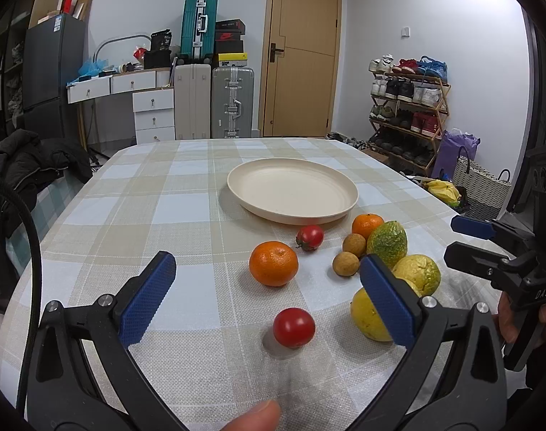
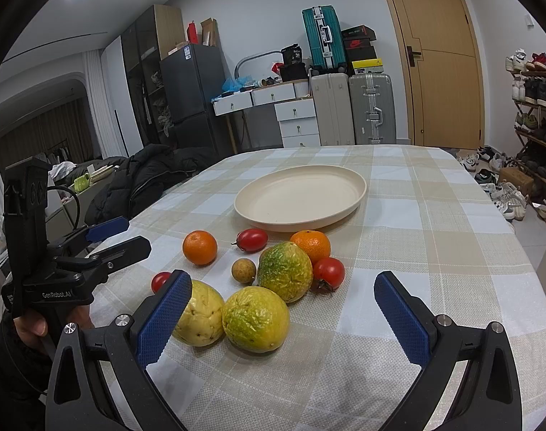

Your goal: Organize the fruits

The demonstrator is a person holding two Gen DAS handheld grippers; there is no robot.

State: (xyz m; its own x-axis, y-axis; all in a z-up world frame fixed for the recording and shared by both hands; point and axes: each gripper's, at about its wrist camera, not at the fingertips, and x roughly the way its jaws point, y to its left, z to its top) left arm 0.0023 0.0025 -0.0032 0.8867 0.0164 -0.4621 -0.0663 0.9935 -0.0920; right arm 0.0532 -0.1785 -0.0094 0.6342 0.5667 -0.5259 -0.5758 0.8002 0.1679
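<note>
An empty cream plate (image 1: 290, 188) (image 2: 301, 195) sits mid-table. In front of it lie two oranges (image 1: 273, 263) (image 1: 367, 224), tomatoes (image 1: 293, 327) (image 1: 310, 237), two small brown longans (image 1: 345, 264), and yellow-green passion fruits (image 1: 388, 242) (image 2: 255, 318). My left gripper (image 1: 265, 298) is open and empty, with a red tomato between its fingers' line. My right gripper (image 2: 283, 312) is open and empty just above a yellow-green fruit. Each gripper shows in the other's view, the right (image 1: 488, 248) and the left (image 2: 104, 237).
The table wears a beige and white checked cloth (image 1: 129, 215). A black jacket (image 1: 24, 165) lies off the table's left side. Suitcases (image 1: 215, 104), drawers, a door and a shoe rack (image 1: 405, 107) stand behind the table.
</note>
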